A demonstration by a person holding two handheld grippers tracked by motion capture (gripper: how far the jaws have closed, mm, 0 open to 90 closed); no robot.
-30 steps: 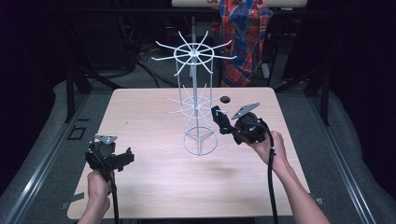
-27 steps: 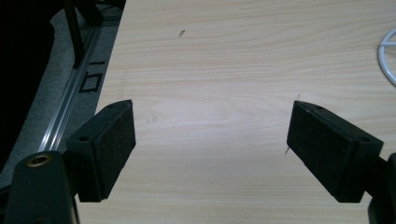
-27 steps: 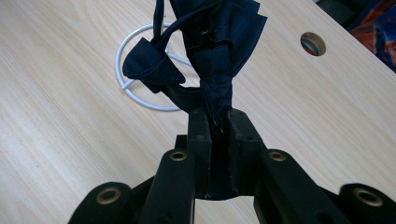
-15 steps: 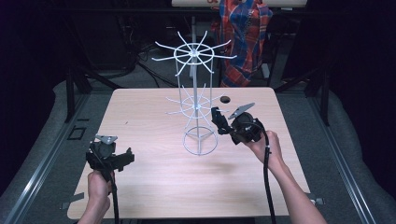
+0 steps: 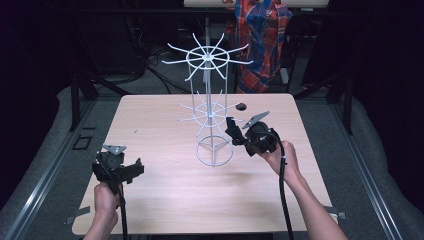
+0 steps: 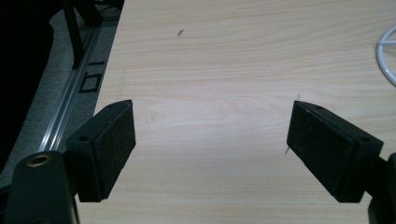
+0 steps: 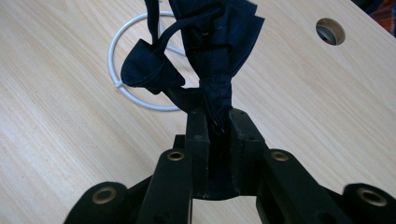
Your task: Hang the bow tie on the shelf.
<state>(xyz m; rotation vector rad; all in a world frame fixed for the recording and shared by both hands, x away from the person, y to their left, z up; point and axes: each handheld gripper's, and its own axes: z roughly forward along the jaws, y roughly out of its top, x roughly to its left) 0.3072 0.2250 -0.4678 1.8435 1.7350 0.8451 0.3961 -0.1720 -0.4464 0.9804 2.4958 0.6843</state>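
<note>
Clearly pinched in the right gripper [image 7: 215, 122] beside the white wire rack [image 5: 210, 107], dark navy cloth [image 7: 212, 51] lifted for hanging, left gripper [image 6: 211, 147] wide open, idle over tabletop [image 6: 224, 56].

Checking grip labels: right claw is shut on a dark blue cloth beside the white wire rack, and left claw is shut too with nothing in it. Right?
Not quite. The left claw is open: the left gripper view shows its pads wide apart over bare table, nothing between them. The rest holds: the right claw is shut on the dark blue cloth beside the white wire rack.
</note>
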